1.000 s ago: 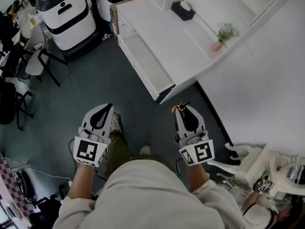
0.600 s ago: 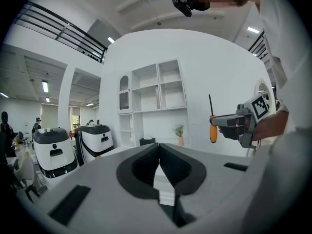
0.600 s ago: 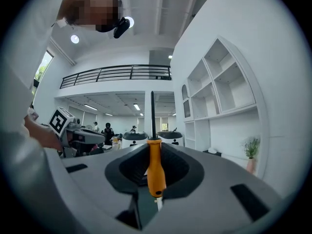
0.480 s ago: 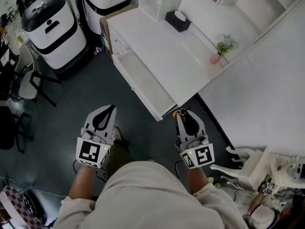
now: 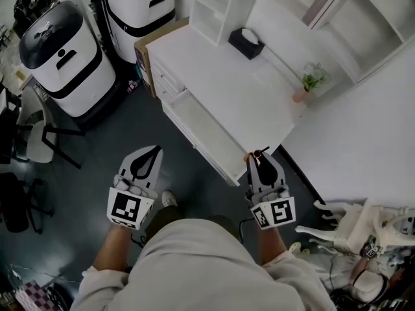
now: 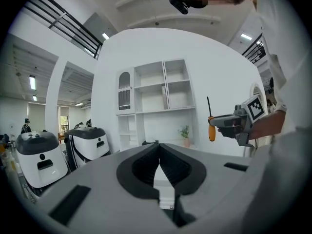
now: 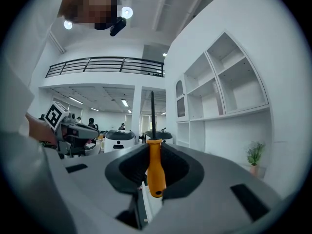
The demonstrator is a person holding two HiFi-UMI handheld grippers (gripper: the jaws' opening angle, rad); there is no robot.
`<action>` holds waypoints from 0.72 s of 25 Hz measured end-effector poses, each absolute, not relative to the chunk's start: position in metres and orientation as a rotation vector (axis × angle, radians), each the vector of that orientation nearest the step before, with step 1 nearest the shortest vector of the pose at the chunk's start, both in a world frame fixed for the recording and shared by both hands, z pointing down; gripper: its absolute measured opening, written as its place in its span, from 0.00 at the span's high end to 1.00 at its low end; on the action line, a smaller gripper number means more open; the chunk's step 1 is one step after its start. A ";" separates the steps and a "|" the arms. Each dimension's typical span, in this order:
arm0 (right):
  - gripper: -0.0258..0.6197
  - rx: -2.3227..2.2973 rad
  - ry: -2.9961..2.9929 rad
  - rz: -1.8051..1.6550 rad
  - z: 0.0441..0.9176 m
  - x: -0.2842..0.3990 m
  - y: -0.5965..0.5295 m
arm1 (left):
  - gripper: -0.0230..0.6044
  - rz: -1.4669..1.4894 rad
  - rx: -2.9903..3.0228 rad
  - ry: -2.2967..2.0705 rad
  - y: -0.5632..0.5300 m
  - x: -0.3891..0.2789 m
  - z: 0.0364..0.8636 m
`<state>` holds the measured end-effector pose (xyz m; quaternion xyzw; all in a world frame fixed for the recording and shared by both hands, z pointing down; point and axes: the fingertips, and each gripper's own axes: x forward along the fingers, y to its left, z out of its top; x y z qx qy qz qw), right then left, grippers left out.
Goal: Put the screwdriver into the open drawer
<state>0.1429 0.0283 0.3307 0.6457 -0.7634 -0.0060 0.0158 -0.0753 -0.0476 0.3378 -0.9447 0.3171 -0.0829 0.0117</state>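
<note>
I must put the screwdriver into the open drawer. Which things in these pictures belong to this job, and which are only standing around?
Belong to the job:
- screwdriver, gripped in the right tool
- open drawer

Only standing around:
- left tool, shut and empty
- tissue box
- plant
- white machines

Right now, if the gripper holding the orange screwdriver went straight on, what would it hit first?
Probably nothing near: the right gripper, clamping the orange screwdriver, aims over the white desk towards a black-topped white machine; depth unclear.
</note>
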 end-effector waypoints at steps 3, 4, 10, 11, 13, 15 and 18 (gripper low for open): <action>0.84 2.029 -2.341 -0.024 0.326 0.133 0.006 | 0.96 -0.266 -2.967 0.967 -0.071 -0.088 0.336; 0.84 2.031 -2.336 -0.028 0.325 0.131 -0.002 | 0.96 -0.268 -2.972 0.968 -0.078 -0.091 0.336; 0.84 1.984 -2.333 -0.012 0.331 0.138 -0.029 | 0.96 -0.279 -2.980 1.011 -0.101 -0.090 0.343; 0.84 1.969 -2.338 -0.005 0.334 0.140 -0.034 | 0.96 -0.285 -2.978 1.026 -0.104 -0.089 0.344; 0.84 1.925 -2.351 0.008 0.342 0.143 -0.045 | 0.96 -0.295 -2.967 1.060 -0.109 -0.085 0.347; 0.84 1.867 -2.363 0.022 0.353 0.146 -0.057 | 0.96 -0.294 -2.957 1.103 -0.113 -0.081 0.349; 0.84 1.774 -2.386 0.052 0.370 0.149 -0.076 | 0.96 -0.301 -2.945 1.170 -0.116 -0.075 0.352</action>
